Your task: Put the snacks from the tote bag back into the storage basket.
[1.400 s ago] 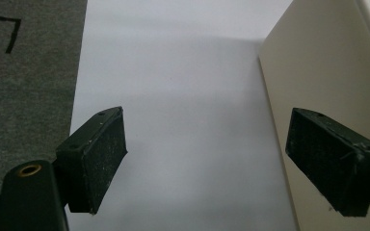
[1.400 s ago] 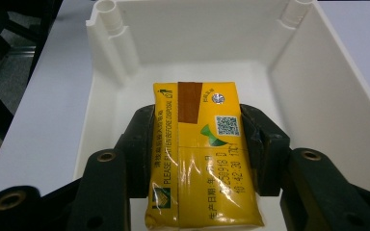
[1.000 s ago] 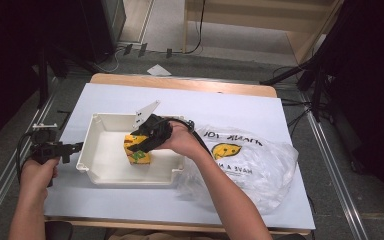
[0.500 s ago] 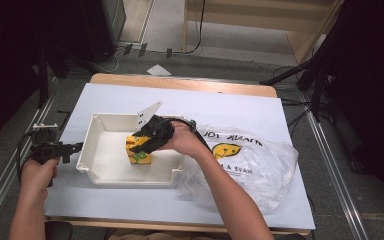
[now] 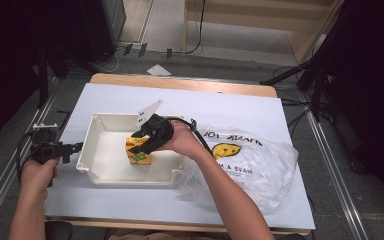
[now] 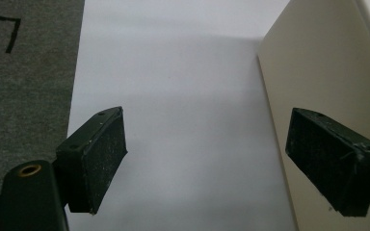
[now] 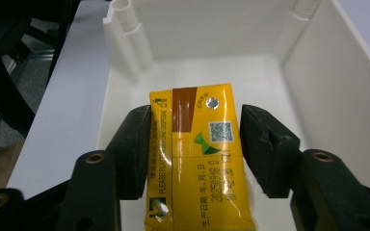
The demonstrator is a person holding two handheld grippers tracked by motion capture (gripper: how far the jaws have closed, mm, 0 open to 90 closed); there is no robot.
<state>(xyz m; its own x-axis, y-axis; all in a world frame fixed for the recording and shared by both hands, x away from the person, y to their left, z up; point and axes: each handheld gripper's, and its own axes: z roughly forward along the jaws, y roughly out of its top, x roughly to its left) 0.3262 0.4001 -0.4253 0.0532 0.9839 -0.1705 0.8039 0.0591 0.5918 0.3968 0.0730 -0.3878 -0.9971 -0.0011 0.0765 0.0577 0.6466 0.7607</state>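
Observation:
A yellow drink carton (image 5: pixel 139 152) stands on the floor of a white plastic tray (image 5: pixel 130 179) in the high view. My right gripper (image 5: pixel 142 145) reaches into the tray from the right and straddles the carton. In the right gripper view the carton (image 7: pixel 197 159) sits between the two pads with a thin gap at the right one. The jaws of the right gripper (image 7: pixel 197 115) have just been opening, so it is open around the carton. My left gripper (image 5: pixel 72 148) is open just outside the tray's left wall (image 6: pixel 318 72), and between the pads of the left gripper (image 6: pixel 207 130) lies bare white tabletop.
A crumpled clear plastic bag (image 5: pixel 250 160) with a yellow smiley print lies on the table to the right of the tray, under my right forearm. Grey floor (image 6: pixel 24 72) starts at the table's left edge, close to the left gripper.
The right gripper's hold on the carton has loosened slightly. Both hands, the carton and the tray stay where they were.

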